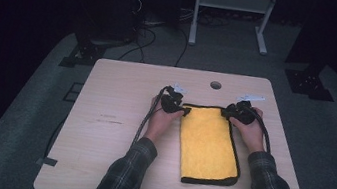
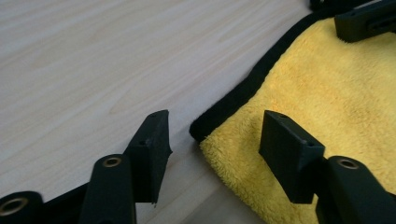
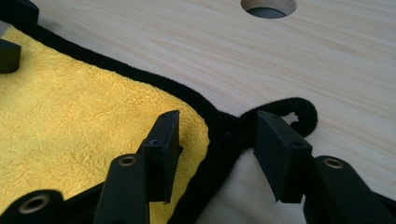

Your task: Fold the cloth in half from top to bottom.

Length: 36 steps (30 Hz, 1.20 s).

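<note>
A yellow cloth [image 1: 209, 143] with a black hem lies folded on the wooden table [image 1: 116, 92], long side running toward the person. My left gripper [image 1: 185, 111] sits at its far left corner. In the left gripper view the jaws [image 2: 217, 126] stand open astride that corner [image 2: 205, 130], one on the wood, one over the yellow pile [image 2: 327, 93]. My right gripper [image 1: 227, 112] is at the far right corner. Its jaws [image 3: 218, 121] stand open astride the black hem beside a small hang loop [image 3: 306, 116], not pressing on the cloth [image 3: 70, 107].
A round cable hole [image 1: 216, 85] lies in the table just beyond the cloth. Cables trail from both grippers over the table's sides. Past the table stand a white frame [image 1: 233, 3] and dark stands on a grey floor.
</note>
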Each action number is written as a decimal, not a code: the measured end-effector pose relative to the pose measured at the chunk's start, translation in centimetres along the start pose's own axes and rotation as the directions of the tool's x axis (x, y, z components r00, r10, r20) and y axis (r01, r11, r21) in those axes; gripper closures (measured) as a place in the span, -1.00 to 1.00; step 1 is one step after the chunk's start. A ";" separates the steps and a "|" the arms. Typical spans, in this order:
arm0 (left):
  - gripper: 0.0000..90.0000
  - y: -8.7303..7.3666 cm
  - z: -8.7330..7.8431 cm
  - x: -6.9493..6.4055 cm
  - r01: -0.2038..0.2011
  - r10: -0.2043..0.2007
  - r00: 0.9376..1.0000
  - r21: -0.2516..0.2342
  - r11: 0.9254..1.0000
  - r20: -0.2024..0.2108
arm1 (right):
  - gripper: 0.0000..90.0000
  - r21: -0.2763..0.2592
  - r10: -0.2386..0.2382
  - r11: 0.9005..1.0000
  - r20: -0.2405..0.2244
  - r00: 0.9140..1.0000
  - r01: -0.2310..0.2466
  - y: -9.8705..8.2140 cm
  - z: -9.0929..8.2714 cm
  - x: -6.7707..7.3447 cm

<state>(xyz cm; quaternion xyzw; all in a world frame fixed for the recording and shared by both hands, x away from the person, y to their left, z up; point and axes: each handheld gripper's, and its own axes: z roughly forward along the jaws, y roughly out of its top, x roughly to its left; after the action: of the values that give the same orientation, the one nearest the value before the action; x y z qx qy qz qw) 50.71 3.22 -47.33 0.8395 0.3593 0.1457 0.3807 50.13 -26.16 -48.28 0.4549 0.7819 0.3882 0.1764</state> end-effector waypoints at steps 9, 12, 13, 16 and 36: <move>0.45 -0.7 0.2 0.0 0.031 -0.028 0.998 -0.045 0.999 0.064 | 0.69 0.012 0.015 1.000 -0.055 0.998 -0.015 0.0 -0.2 0.3; 0.68 -0.8 0.1 0.3 0.057 -0.053 0.994 -0.043 0.997 0.093 | 0.77 0.024 0.032 0.999 -0.057 0.998 -0.031 0.1 -0.2 0.4; 0.74 -0.8 0.0 0.4 0.069 -0.065 0.993 -0.042 0.997 0.103 | 0.78 0.026 0.030 0.999 -0.053 0.998 -0.029 0.1 -0.3 0.4; 0.80 -0.8 -0.2 0.5 0.084 -0.079 0.990 -0.037 0.996 0.119 | 0.80 0.030 0.027 0.999 -0.047 0.999 -0.025 0.3 -0.6 0.6; 0.82 0.3 -5.6 -1.0 0.068 -0.038 0.972 -0.122 0.990 0.233 | 0.82 -0.063 -0.021 0.998 -0.094 0.995 0.015 2.0 -6.3 2.1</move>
<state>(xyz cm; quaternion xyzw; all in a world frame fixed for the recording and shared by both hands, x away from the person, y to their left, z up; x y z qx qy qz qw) 47.27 5.36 -43.29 0.8143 0.3250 0.0603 0.4771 46.17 -26.64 -42.59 0.4231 0.7810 0.4319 0.1569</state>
